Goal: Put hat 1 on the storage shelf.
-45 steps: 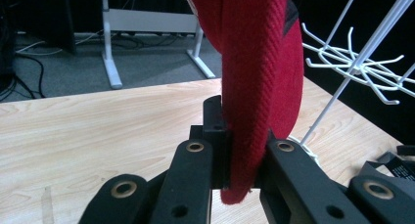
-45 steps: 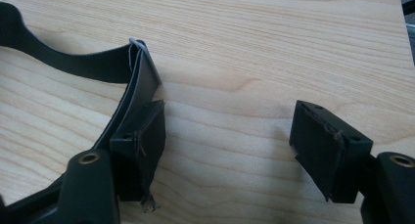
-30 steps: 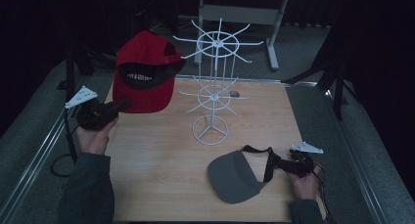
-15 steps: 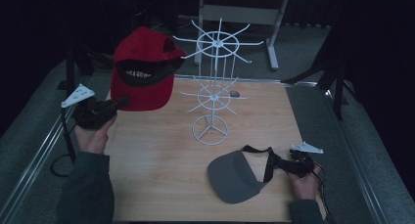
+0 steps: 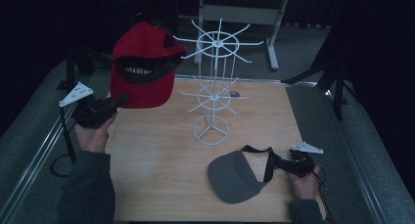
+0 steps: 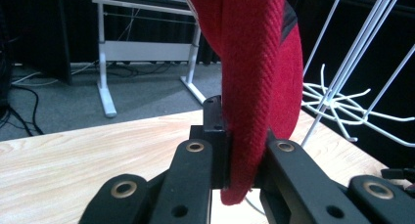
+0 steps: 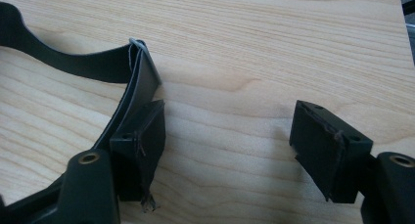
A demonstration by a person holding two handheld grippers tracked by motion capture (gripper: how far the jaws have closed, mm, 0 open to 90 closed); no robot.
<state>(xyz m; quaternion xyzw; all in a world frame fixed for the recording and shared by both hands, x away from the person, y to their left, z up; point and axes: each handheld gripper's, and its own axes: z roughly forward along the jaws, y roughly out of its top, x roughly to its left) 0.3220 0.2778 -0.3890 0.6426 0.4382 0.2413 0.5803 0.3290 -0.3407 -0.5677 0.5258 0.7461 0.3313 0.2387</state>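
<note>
Red cap (image 5: 142, 62) hangs in the air at the left side of the table (image 5: 161, 185), pinched by its brim between the closed jaws of the left gripper (image 5: 120, 100). Its crown rises above the jaws and leans toward the white wire rack (image 5: 215, 87), which stands just to its right, so the left hand (image 5: 93, 136) is the nearer one. Farther right, the grey visor (image 5: 235, 177) lies flat on the wood. The right gripper (image 7: 227, 136) rests low with jaws wide apart, one jaw touching the visor's black strap (image 7: 98, 62), holding nothing.

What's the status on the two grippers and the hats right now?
Left gripper shut on red cap, held up beside white wire rack. Right gripper open by grey visor strap. Rack arms close to cap.
</note>
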